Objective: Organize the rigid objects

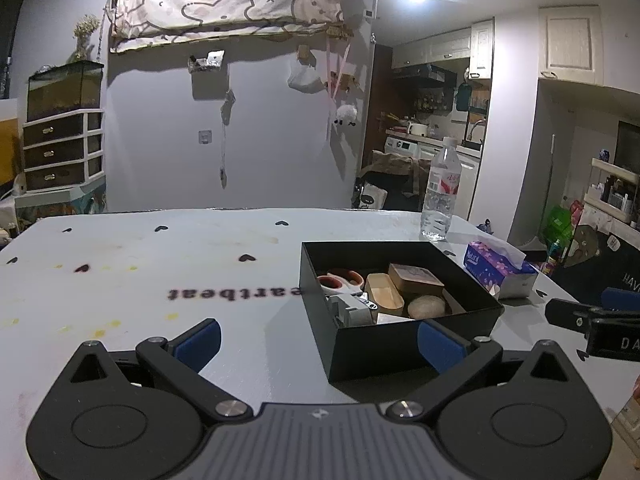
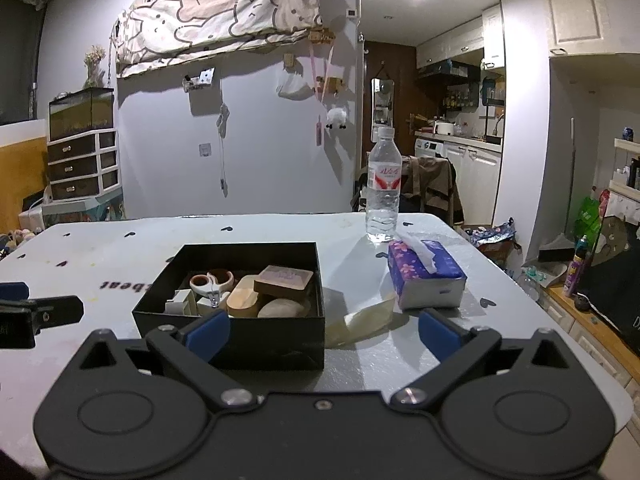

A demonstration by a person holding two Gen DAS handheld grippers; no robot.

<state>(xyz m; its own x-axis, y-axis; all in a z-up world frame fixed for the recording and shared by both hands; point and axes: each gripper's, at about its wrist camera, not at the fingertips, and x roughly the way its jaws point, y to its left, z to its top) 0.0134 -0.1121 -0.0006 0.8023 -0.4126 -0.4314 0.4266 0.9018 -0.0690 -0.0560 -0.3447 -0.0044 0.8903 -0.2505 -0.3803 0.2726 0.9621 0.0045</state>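
Note:
A black open box [image 1: 400, 344] [image 2: 240, 338] stands on the white table. Inside lie orange-handled scissors [image 1: 340, 280] [image 2: 210, 282], an oval wooden case [image 1: 384, 294] [image 2: 242, 300], a brown flat block [image 1: 416, 278] [image 2: 284, 278], a pale round stone [image 1: 426, 306] [image 2: 280, 309] and a small white-grey device [image 1: 350, 308] [image 2: 182, 302]. My left gripper [image 1: 318, 342] is open just in front of the box's near left corner, with nothing between its blue pads. My right gripper [image 2: 324, 332] is open too and holds nothing, in front of the box's near right corner.
A water bottle [image 1: 440, 192] [image 2: 384, 190] stands at the table's far edge. A purple tissue pack [image 1: 500, 270] [image 2: 424, 276] lies right of the box. A crumpled clear wrapper [image 2: 360, 316] lies between box and tissues. The other gripper shows at each view's side.

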